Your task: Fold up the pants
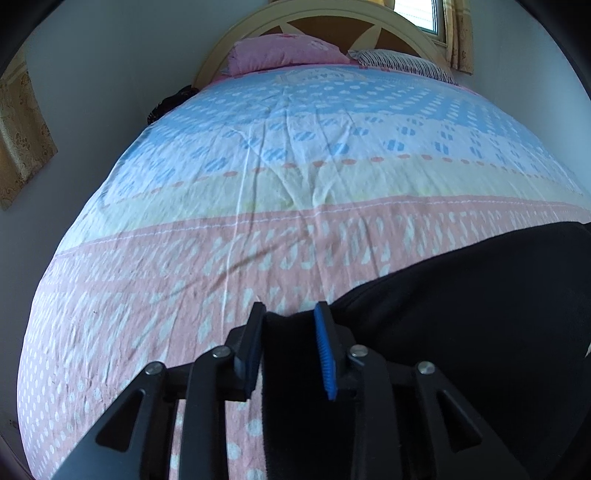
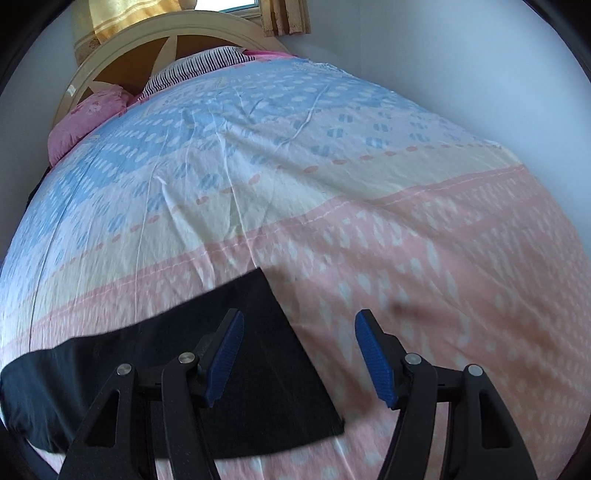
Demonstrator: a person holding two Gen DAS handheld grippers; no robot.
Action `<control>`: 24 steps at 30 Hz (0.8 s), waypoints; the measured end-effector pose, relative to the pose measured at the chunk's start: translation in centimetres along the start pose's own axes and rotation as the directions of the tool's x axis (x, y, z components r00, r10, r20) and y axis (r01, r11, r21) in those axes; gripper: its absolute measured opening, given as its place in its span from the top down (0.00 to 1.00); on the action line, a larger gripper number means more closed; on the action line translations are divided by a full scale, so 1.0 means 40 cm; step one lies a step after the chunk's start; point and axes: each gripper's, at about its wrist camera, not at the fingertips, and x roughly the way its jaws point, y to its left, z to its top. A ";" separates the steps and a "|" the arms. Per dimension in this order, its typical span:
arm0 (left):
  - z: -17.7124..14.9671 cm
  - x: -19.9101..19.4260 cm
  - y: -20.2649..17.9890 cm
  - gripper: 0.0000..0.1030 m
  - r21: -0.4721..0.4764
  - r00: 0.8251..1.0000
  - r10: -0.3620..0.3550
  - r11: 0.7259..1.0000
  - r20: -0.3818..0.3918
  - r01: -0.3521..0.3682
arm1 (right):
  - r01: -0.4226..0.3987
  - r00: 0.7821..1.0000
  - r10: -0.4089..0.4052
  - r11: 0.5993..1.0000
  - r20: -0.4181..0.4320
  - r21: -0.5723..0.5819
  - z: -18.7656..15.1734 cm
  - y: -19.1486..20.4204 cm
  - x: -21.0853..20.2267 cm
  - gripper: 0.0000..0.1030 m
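Black pants [image 1: 461, 314] laid on the pink band of a bed sheet [image 1: 258, 177], at the near end of the bed, well apart from the pillows. Sheet banded in pink with white dots nearest, pale yellow in the middle, blue and white toward the head; creased throughout.

Left gripper [image 1: 290, 314]: pinching a fold of the black pants between its blue-padded fingers [image 1: 325, 354]. Fabric fills the narrow gap between the pads and runs down toward the camera. Rest of the garment spread off to the right of the gripper, resting on the sheet.

Right gripper [image 2: 299, 325]: spread wide, nothing between the fingers [image 2: 373, 354]. Left finger positioned over the black fabric, right finger over bare pink sheet. In the right wrist view, a straight edge of the pants [image 2: 258, 369] runs diagonally between the two fingers, ending in a corner low in the frame. Contact between the fingers and the cloth cannot be judged.

Pink pillow [image 1: 280, 53] and striped pillow [image 1: 402, 62] side by side at the far end, against a cream arched headboard [image 1: 332, 18] with brown panels. Window with yellow curtain [image 1: 460, 37] behind the headboard. Dark item [image 1: 170, 99] at the left side of the bed near the head, too indistinct to identify.
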 end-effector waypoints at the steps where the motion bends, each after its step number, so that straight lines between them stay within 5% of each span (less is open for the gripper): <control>1: -0.001 0.001 0.000 0.71 0.001 1.000 0.000 1.000 -0.001 0.000 | -0.008 1.000 0.008 1.000 -0.005 -0.005 0.010 0.003 0.011 0.38; 11: -0.002 0.005 0.008 0.71 -0.053 1.000 -0.024 0.998 -0.003 0.024 | -0.105 0.994 0.105 0.994 -0.036 -0.011 0.054 0.025 0.096 0.39; 13: 0.000 0.004 0.003 0.79 -0.049 0.999 -0.032 0.998 0.001 0.032 | -0.130 0.990 0.129 0.991 -0.054 -0.018 0.049 0.037 0.099 0.84; 15: 0.003 -0.001 -0.005 0.87 -0.032 1.000 -0.031 0.999 0.003 0.031 | -0.140 0.989 0.138 0.990 -0.050 -0.029 0.041 0.050 0.089 0.91; 24: 0.019 -0.121 0.033 0.88 -0.079 0.984 -0.071 0.993 0.162 0.085 | -0.164 0.979 0.169 0.985 0.114 -0.051 0.006 0.028 -0.082 0.94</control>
